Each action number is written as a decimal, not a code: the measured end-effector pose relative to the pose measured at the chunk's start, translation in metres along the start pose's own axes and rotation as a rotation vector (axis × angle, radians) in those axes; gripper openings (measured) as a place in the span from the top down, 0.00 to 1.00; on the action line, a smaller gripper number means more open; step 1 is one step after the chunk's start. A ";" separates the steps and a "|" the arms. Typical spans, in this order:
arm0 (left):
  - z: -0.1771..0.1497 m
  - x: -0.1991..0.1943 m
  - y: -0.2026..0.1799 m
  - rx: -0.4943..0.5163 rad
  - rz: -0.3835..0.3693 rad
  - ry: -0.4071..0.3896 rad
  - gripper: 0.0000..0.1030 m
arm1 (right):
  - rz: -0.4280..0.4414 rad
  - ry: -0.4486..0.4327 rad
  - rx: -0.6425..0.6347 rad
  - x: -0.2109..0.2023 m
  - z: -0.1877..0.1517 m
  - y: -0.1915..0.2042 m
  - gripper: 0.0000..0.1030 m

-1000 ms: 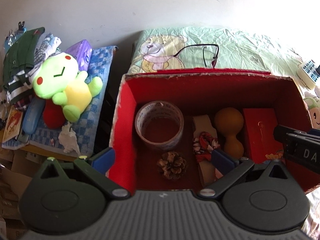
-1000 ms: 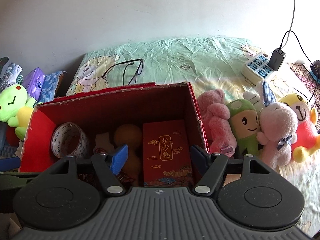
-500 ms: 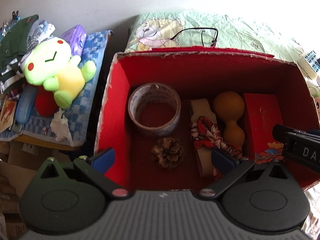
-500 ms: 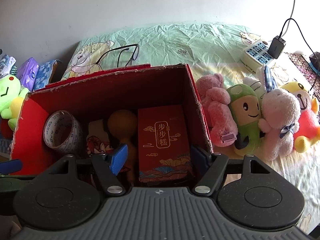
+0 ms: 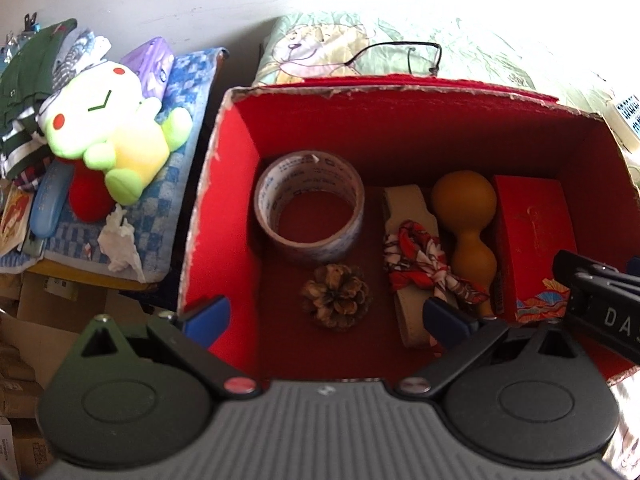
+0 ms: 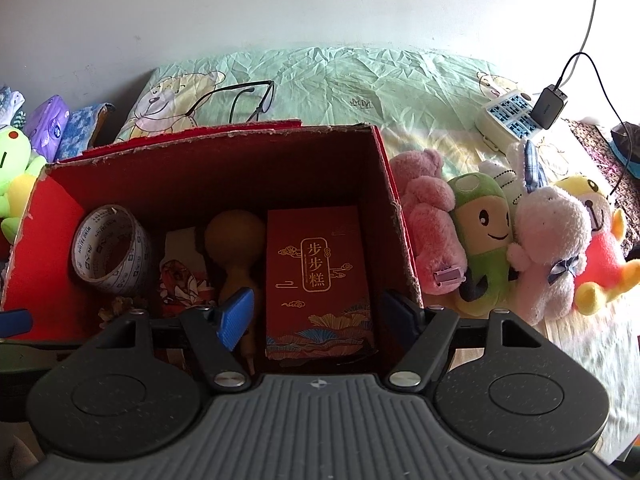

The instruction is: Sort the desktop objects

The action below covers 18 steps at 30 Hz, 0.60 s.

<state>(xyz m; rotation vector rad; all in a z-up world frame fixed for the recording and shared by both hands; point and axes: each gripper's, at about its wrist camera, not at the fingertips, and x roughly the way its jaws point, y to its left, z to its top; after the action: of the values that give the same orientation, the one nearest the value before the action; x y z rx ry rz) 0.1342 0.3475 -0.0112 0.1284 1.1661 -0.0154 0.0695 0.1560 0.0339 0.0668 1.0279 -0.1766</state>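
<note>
A red cardboard box (image 5: 224, 184) (image 6: 394, 204) stands open on the bed. Inside lie a tape roll (image 5: 310, 210) (image 6: 110, 254), a pine cone (image 5: 336, 300), a cream strap with a red patterned cloth (image 5: 420, 264), an orange gourd (image 5: 466, 216) (image 6: 236, 248) and a red gift carton (image 5: 534, 244) (image 6: 320, 276). My left gripper (image 5: 326, 316) hangs open above the box's near left part, over the pine cone. My right gripper (image 6: 318, 314) is open over the gift carton, its body showing at the right edge of the left wrist view. Nothing is held.
Black-framed glasses (image 5: 404, 56) (image 6: 240, 98) lie on the green bear-print sheet behind the box. A green and yellow plush (image 5: 108, 128) sits on a blue checked cloth to the left. Several plush toys (image 6: 496, 240) crowd the box's right side, with a power strip (image 6: 514, 114) beyond.
Both grippers have moved forward and lower over the box, so its contents look larger. Nothing was picked up or released.
</note>
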 end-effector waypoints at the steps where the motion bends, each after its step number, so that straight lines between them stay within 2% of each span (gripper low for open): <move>1: 0.000 0.000 0.000 0.001 0.001 -0.003 0.01 | -0.004 -0.004 -0.006 0.000 0.000 0.001 0.28; 18: -0.003 -0.009 0.001 -0.006 0.012 -0.048 0.01 | 0.001 -0.003 0.000 0.001 -0.001 -0.006 0.29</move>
<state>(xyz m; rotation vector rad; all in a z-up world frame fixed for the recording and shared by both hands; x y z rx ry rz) 0.1283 0.3479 -0.0039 0.1296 1.1178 -0.0045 0.0678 0.1506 0.0327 0.0667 1.0249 -0.1756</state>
